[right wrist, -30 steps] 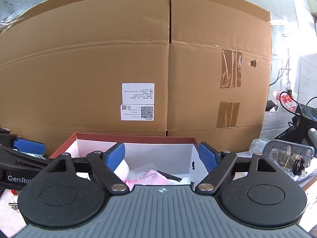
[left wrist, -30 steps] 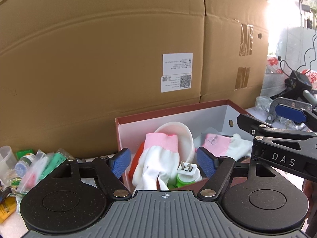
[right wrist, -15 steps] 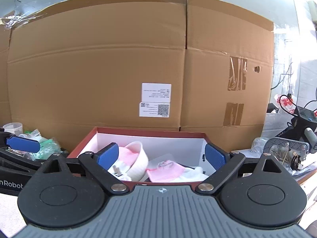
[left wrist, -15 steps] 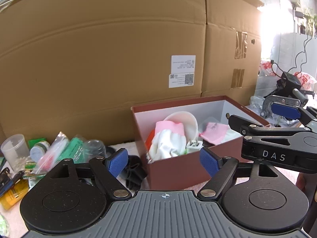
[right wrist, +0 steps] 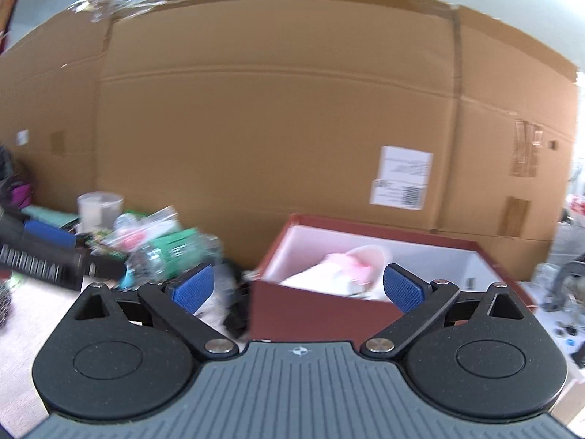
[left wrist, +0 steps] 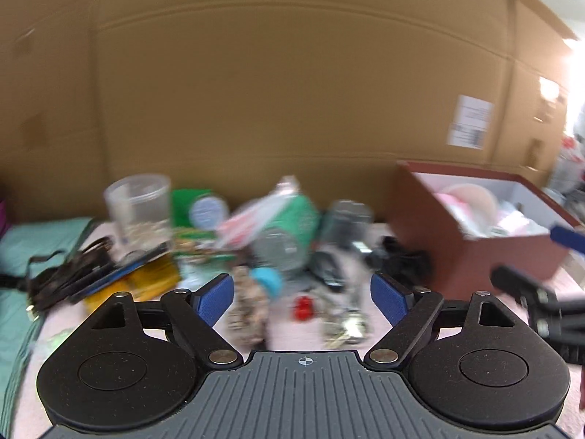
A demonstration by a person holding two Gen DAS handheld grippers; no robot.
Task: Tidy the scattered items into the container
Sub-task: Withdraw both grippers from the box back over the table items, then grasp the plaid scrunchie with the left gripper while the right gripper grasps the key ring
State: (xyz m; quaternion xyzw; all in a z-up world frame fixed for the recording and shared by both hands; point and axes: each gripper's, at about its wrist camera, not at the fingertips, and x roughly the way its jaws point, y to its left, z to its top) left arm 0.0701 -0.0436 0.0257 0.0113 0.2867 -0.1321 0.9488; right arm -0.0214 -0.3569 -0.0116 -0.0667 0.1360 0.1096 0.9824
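Item: my left tool (left wrist: pixel 302 294), wide open and empty, has swung from the red-brown cardboard box (left wrist: pixel 471 252), now at three o'clock, toward scattered clutter (left wrist: pixel 256 241) at twelve; next pick pending.

It looks like a storeroom or workshop corner. Tall brown cardboard cartons (right wrist: pixel 278 109) with white shipping labels (right wrist: pixel 401 177) wall off a cluttered desk (left wrist: pixel 289 333). Metal hardware (right wrist: pixel 565 285) lies at the right edge.

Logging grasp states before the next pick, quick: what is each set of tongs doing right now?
Left tongs: open, holding nothing, over the scattered clutter.
Right tongs: open, holding nothing, facing the red box.
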